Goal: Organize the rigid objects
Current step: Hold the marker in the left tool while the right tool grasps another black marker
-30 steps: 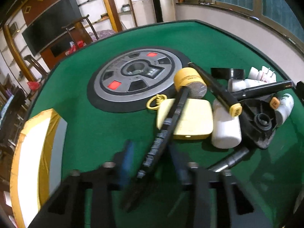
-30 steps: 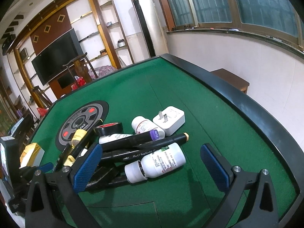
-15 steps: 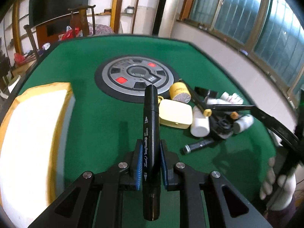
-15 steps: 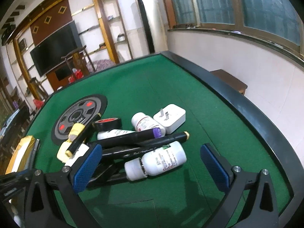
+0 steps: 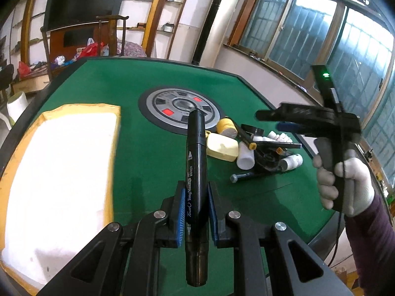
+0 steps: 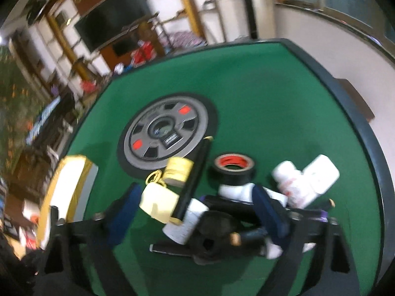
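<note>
Fingers (image 5: 181, 206) of the left gripper (image 5: 196, 209) are clamping a black marker (image 5: 196, 172) between their blue pads, its barrel running straight forward, raised over the green surface (image 5: 138, 153). To the left of it a white tray with a yellow rim (image 5: 116, 133) is lying on the felt. Ahead and to the right sits the clutter: a yellow case (image 5: 222, 146), a yellow roll (image 5: 226, 127), white bottles (image 5: 245, 157) and dark pens piled touching one another, beside the grey round centre disc (image 5: 158, 103).

The right gripper (image 6: 197, 209) is hovering over that same pile with its fingers (image 6: 269, 212) spread wide and holding nothing (the view is blurred). Between them are lying the yellow case (image 6: 158, 204), a black pen (image 6: 193, 180) and a white bottle (image 6: 185, 222); a black tape roll (image 6: 233, 166) and a white plug (image 6: 321, 176) are lying just beyond. A white-gloved hand (image 5: 345, 182) is gripping its handle from below.
</note>
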The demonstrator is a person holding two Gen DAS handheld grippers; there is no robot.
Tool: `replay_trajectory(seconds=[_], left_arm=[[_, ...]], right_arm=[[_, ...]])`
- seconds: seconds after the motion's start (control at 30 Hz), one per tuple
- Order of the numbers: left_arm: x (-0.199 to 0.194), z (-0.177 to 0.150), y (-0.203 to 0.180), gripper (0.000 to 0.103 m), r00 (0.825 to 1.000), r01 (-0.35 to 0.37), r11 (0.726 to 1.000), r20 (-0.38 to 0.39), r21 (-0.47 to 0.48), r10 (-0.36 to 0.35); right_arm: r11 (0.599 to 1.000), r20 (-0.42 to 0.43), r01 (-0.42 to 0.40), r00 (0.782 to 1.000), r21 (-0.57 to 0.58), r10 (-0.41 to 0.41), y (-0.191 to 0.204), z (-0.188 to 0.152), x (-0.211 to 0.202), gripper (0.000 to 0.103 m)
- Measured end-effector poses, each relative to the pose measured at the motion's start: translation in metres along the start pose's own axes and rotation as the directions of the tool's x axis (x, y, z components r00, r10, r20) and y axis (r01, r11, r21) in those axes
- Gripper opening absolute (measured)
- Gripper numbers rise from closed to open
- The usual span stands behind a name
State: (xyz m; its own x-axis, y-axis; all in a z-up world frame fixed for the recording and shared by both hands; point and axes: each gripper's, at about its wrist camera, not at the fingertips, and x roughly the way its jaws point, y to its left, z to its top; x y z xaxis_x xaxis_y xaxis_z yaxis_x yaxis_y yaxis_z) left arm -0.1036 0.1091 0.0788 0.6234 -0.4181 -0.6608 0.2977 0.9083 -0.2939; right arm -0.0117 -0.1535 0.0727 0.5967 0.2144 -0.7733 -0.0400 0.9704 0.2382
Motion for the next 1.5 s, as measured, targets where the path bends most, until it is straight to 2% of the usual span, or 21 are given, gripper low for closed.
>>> replay_trajectory(seconds=[0.03, 0.1, 0.17, 0.27, 0.33, 0.43, 0.47, 0.5, 0.53, 0.67, 0.87, 0.9, 0.97, 1.07, 1.2, 1.27, 1.3, 1.33, 1.5], left_arm=[[-0.002, 0.0, 0.003, 0.016, 1.0, -0.002, 1.0, 0.002, -0.005, 0.002], [-0.003, -0.001, 0.009, 0.016, 1.0, -0.004, 1.0, 0.005, -0.018, 0.005], [-0.003, -0.002, 0.013, 0.016, 1.0, -0.005, 1.0, 0.005, -0.028, 0.005], [-0.002, -0.003, 0.02, 0.016, 1.0, -0.002, 0.999, -0.002, -0.042, 0.002], [-0.001, -0.004, 0.023, 0.016, 1.0, -0.003, 0.999, -0.006, -0.049, 0.003], [0.001, -0.005, 0.026, 0.016, 1.0, -0.003, 0.998, -0.01, -0.059, 0.003], [0.002, -0.005, 0.026, 0.016, 1.0, -0.005, 0.998, -0.011, -0.06, 0.004], [0.002, -0.006, 0.026, 0.016, 1.0, -0.005, 0.998, -0.013, -0.063, 0.004], [0.001, -0.006, 0.027, 0.016, 1.0, -0.005, 0.998, -0.012, -0.064, 0.005], [-0.001, -0.007, 0.034, 0.016, 1.0, -0.01, 0.997, -0.009, -0.08, 0.009], [-0.014, -0.003, 0.051, 0.016, 1.0, 0.008, 0.991, -0.001, -0.131, -0.008], [-0.017, -0.002, 0.056, 0.016, 1.0, 0.007, 0.99, 0.002, -0.144, -0.007], [-0.021, 0.001, 0.066, 0.016, 1.0, 0.001, 0.986, 0.0, -0.167, -0.001], [-0.026, 0.002, 0.079, 0.016, 1.0, -0.018, 0.981, -0.003, -0.193, 0.018], [-0.032, -0.005, 0.086, 0.016, 1.0, -0.025, 0.975, 0.002, -0.219, 0.026], [-0.032, -0.008, 0.088, 0.016, 1.0, -0.025, 0.974, 0.001, -0.224, 0.026], [-0.032, -0.009, 0.089, 0.016, 1.0, -0.024, 0.973, 0.001, -0.228, 0.025], [-0.032, -0.01, 0.089, 0.016, 1.0, -0.024, 0.973, 0.001, -0.23, 0.025], [-0.031, -0.012, 0.087, 0.016, 1.0, -0.02, 0.975, 0.005, -0.221, 0.022]], right_arm=[[1.0, -0.021, 0.004, 1.0, -0.015, -0.004, 0.006, 0.001, 0.007, 0.071], [1.0, -0.064, 0.012, 0.998, -0.023, -0.013, 0.014, 0.004, 0.021, 0.056], [1.0, -0.106, 0.006, 0.994, -0.014, -0.007, 0.017, 0.007, 0.033, 0.049], [0.998, -0.154, 0.062, 0.986, 0.0, -0.062, 0.016, 0.011, 0.05, 0.049], [0.997, -0.175, 0.072, 0.982, 0.013, -0.069, 0.015, 0.016, 0.062, 0.048], [0.998, -0.18, 0.053, 0.983, 0.046, -0.044, 0.007, 0.019, 0.07, 0.042], [0.997, -0.183, 0.04, 0.983, 0.06, -0.029, 0.005, 0.02, 0.072, 0.033], [0.997, -0.198, 0.038, 0.98, 0.07, -0.024, 0.003, 0.02, 0.077, 0.019], [0.997, -0.208, 0.027, 0.978, 0.078, -0.011, 0.003, 0.019, 0.081, 0.019], [0.992, -0.183, -0.029, 0.982, 0.119, 0.051, -0.004, 0.013, 0.075, 0.017], [0.981, -0.106, -0.102, 0.987, 0.163, 0.12, -0.009, 0.009, 0.04, 0.014], [0.978, -0.093, -0.13, 0.985, 0.165, 0.146, -0.007, 0.008, 0.033, 0.012], [0.972, -0.08, -0.164, 0.981, 0.169, 0.179, -0.003, 0.008, 0.023, 0.0], [0.963, -0.073, -0.215, 0.971, 0.16, 0.229, 0.01, 0.007, 0.013, 0.0], [0.986, -0.115, -0.153, 0.98, 0.059, 0.159, 0.032, 0.006, 0.016, 0.003], [0.994, -0.143, -0.111, 0.983, 0.023, 0.113, 0.039, 0.002, 0.026, 0.011], [0.995, -0.162, -0.099, 0.982, 0.021, 0.102, 0.04, 0.0, 0.033, 0.018], [0.995, -0.179, -0.094, 0.979, 0.031, 0.099, 0.04, -0.003, 0.04, 0.02], [0.985, -0.179, -0.121, 0.974, 0.123, 0.141, 0.036, -0.013, 0.051, 0.021]])
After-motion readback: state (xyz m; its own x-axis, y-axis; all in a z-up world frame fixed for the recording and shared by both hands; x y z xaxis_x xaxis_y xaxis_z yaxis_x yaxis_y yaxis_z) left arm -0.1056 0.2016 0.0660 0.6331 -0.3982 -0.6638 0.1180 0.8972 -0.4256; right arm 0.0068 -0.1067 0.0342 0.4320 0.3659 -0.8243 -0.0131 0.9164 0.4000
